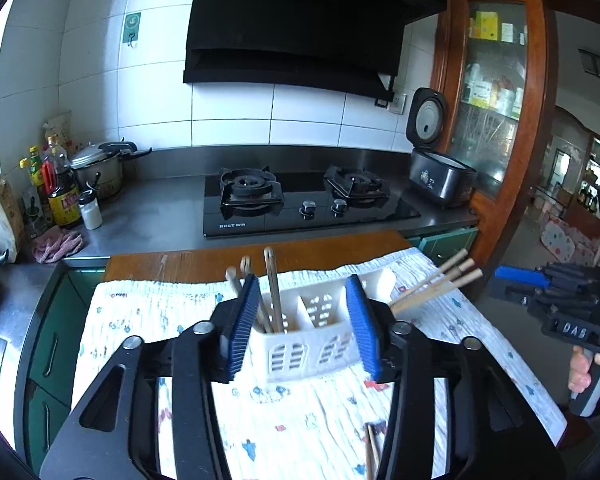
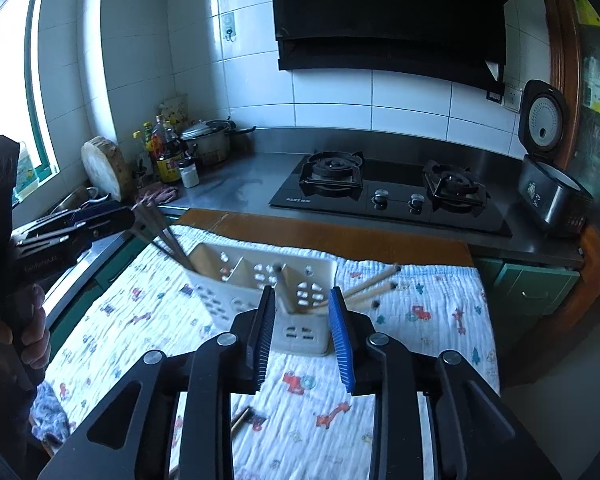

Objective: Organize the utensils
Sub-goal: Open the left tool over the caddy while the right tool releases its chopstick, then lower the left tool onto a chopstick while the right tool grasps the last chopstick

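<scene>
your left gripper point(image 1: 304, 324) and right gripper point(image 2: 302, 336) are both spread, empty; loose chopstick point(image 1: 372, 452) lies lower centre, lengthwise toward you, nearer the left.

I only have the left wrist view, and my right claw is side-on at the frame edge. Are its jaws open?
Observer: Yes. The right claw has its jaws apart and its pads press on nothing; the white caddy sits just beyond them.
Operator: What fills the caddy's end on that side?
Observer: Light chopsticks, leaning out to the right over the cloth.
Operator: Where is the glare at my left coming from?
Observer: A green-framed window at the counter's far left.
</scene>
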`<state>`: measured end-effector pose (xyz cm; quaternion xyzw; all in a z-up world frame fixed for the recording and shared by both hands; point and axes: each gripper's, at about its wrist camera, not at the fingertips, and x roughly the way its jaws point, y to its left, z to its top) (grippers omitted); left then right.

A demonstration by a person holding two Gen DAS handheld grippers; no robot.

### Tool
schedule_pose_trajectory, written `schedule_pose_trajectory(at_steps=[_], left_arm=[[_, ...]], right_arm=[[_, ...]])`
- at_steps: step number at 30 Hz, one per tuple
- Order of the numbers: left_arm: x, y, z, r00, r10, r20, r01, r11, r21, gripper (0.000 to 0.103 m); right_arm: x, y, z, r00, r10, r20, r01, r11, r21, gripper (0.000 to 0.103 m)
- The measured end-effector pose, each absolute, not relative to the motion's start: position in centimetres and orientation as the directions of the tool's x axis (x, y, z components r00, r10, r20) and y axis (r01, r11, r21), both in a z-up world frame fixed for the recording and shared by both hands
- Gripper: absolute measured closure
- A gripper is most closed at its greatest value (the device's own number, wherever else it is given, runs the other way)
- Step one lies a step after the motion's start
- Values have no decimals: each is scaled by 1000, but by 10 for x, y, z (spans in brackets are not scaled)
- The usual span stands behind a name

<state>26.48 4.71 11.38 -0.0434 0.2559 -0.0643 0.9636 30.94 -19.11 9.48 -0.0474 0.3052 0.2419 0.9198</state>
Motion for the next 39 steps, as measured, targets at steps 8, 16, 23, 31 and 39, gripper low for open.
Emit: schedule_pose_trajectory(at_steps=[8, 16, 23, 31, 39], left_arm=[[203, 51, 89, 861, -123, -494, 65, 989, -134, 43], [136, 62, 54, 863, -50, -504, -21, 991, -134, 37], [89, 79, 25, 868, -15, -497, -77, 983, -165, 35], [68, 92, -2, 856, -22, -517, -84, 980, -182, 35], [62, 100, -17, 848, -56, -527, -62, 977, -204, 35]], right_arm=[[245, -193, 42, 657, 444, -610, -497, 863, 93, 73], [180, -167, -27, 593, 449, -669, -503, 855, 128, 73], [140, -135, -70, 557, 448, -699, -469, 864, 180, 78], [129, -115, -97, 538, 424, -729, -394, 890, 227, 86], [127, -106, -113, 559, 327, -762, -317, 933, 168, 90]])
